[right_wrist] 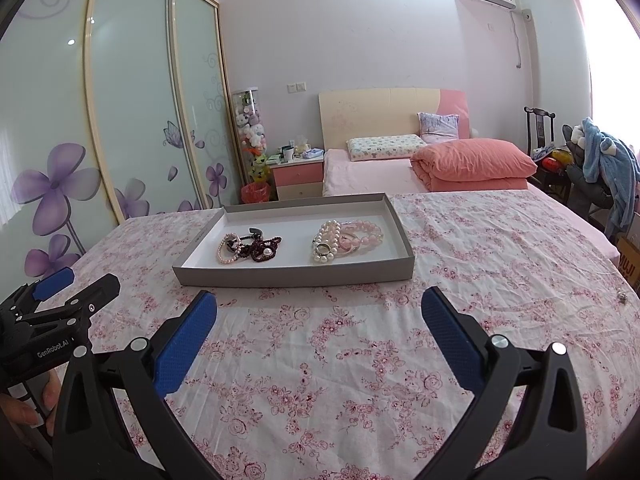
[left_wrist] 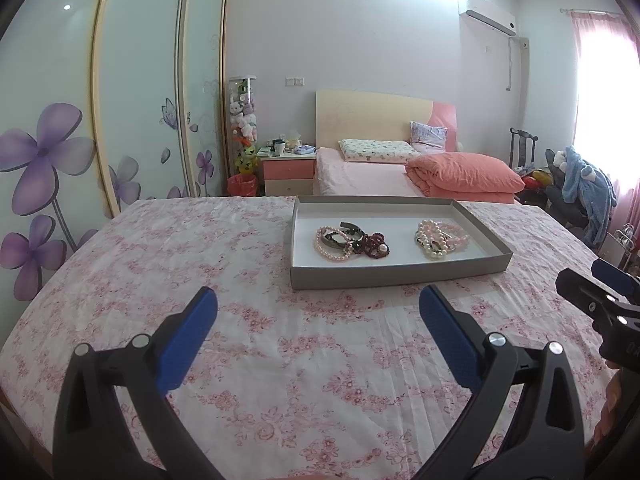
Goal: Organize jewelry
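Note:
A shallow grey tray (left_wrist: 396, 270) (right_wrist: 292, 274) lies on the floral tablecloth. Inside it on the left is a heap of dark red beads, a pink pearl bracelet and a dark band (left_wrist: 350, 242) (right_wrist: 250, 248). On the right is a heap of white and pink pearl bracelets with a ring (left_wrist: 440, 238) (right_wrist: 346, 240). My left gripper (left_wrist: 318, 300) is open and empty, held above the cloth just short of the tray's near wall. My right gripper (right_wrist: 320, 304) is open and empty, also just short of the tray. Each gripper shows at the edge of the other's view.
The table with the pink floral cloth (right_wrist: 500, 248) extends to both sides of the tray. A small metallic item (right_wrist: 622, 297) lies on the cloth at the far right. Behind are a bed (left_wrist: 372, 172), a nightstand (left_wrist: 286, 168) and wardrobe doors (left_wrist: 132, 120).

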